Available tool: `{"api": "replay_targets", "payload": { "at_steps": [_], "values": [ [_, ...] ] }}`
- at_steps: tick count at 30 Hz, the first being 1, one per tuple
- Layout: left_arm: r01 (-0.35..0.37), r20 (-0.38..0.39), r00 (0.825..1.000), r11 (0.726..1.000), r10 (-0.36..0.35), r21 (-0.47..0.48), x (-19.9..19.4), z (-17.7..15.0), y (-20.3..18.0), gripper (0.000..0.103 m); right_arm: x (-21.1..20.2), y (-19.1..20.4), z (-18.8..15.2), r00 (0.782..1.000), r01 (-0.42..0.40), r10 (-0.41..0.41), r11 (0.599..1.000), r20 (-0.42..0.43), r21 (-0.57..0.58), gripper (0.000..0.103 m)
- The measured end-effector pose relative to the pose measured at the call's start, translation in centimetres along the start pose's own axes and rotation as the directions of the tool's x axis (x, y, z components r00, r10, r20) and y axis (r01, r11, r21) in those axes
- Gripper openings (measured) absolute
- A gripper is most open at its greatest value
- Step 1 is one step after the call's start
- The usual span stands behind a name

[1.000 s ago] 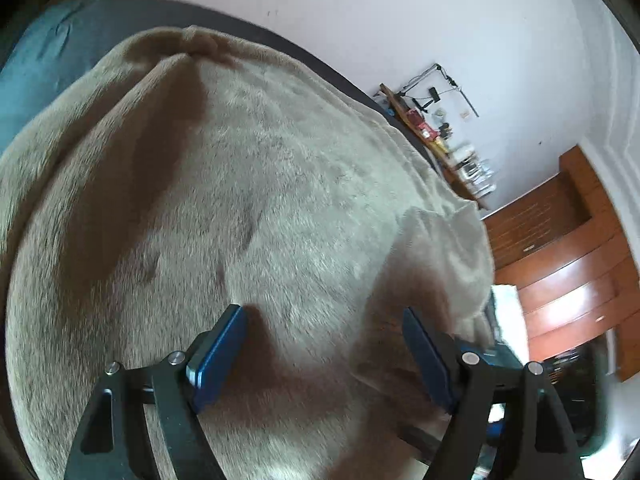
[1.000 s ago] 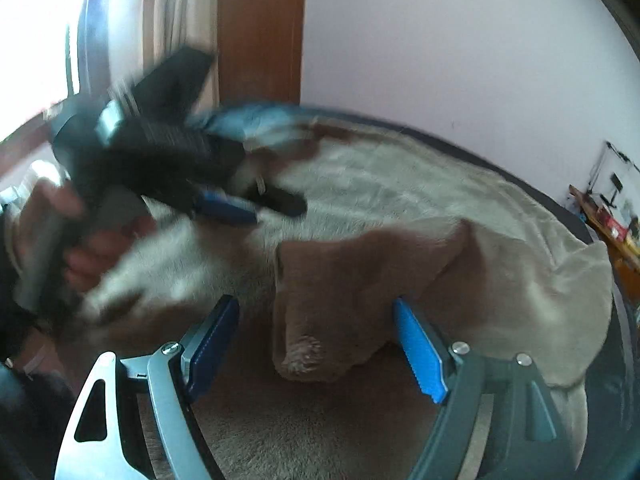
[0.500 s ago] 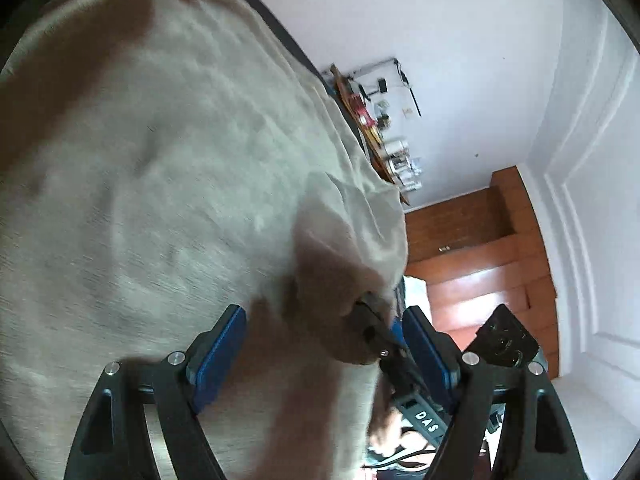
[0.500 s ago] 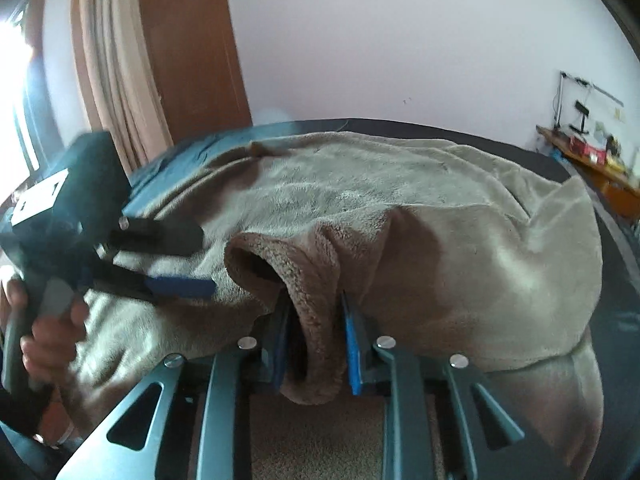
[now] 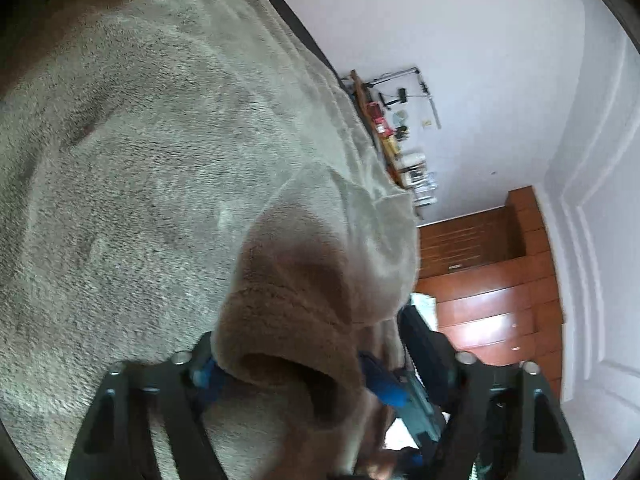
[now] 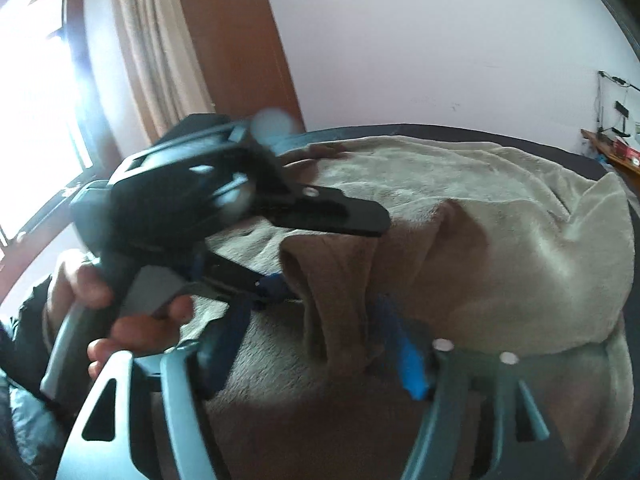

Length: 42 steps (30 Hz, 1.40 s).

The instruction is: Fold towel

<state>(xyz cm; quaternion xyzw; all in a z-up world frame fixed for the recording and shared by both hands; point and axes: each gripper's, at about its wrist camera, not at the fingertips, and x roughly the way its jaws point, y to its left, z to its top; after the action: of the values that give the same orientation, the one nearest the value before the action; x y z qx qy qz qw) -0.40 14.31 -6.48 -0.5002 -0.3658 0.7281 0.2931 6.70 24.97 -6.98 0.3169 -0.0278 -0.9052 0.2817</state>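
A beige towel [image 5: 160,160] lies spread over a dark bed, and one corner fold [image 5: 296,312] stands raised. My left gripper [image 5: 314,360] has that fold between its blue pads; its jaws are closing, still wide, with no clear squeeze. The right wrist view shows the left gripper [image 6: 332,256] coming in from the left, straddling the top of the same fold [image 6: 340,312]. My right gripper [image 6: 320,344] has the fold between its jaws too, but they are opening and the pads stand clear of the cloth. A finger of the right gripper [image 5: 416,396] shows beside the fold.
A hand [image 6: 132,320] holds the left gripper's handle. A curtain [image 6: 152,60] and bright window [image 6: 32,100] stand behind the bed on the left. A cluttered shelf [image 5: 400,140] and wooden drawers [image 5: 488,300] are on the right, under a white wall [image 6: 440,40].
My right gripper, shut on the towel fold half a second ago, has let go and stands wide. The left gripper has moved up to the fold and taken it between its jaws.
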Motion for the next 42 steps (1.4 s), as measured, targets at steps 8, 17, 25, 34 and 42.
{"api": "replay_targets", "payload": {
  "at_steps": [8,17,25,34,42],
  "values": [
    [-0.191,0.105,0.979,0.972,0.177,0.14,-1.3,0.9,-1.6,0.016,-2.2,-0.7,-0.8,0.999,0.01,-0.012,1.0,0.048,0.029,0.079],
    [-0.289,0.367,0.908,0.936,0.201,0.202,-8.4,7.2,-4.3,0.013,-4.1,-2.4,-1.0,0.994,0.081,-0.087,0.993,0.072,0.081,0.081],
    [-0.387,0.513,0.805,0.919,0.298,0.074,-13.8,10.2,-0.5,0.013,-3.0,-3.1,-1.1,0.988,0.149,-0.151,0.985,0.018,0.084,0.081],
    [-0.422,0.397,0.842,0.904,0.366,0.062,-10.1,11.4,3.8,0.013,-4.6,-6.2,0.3,0.914,0.403,-0.4,0.915,-0.069,0.024,0.081],
    [-0.418,0.385,0.847,0.906,0.366,0.058,-9.1,11.4,5.0,0.013,-3.2,-10.4,4.9,0.862,0.495,-0.497,0.868,-0.103,-0.043,0.083]
  ]
}}
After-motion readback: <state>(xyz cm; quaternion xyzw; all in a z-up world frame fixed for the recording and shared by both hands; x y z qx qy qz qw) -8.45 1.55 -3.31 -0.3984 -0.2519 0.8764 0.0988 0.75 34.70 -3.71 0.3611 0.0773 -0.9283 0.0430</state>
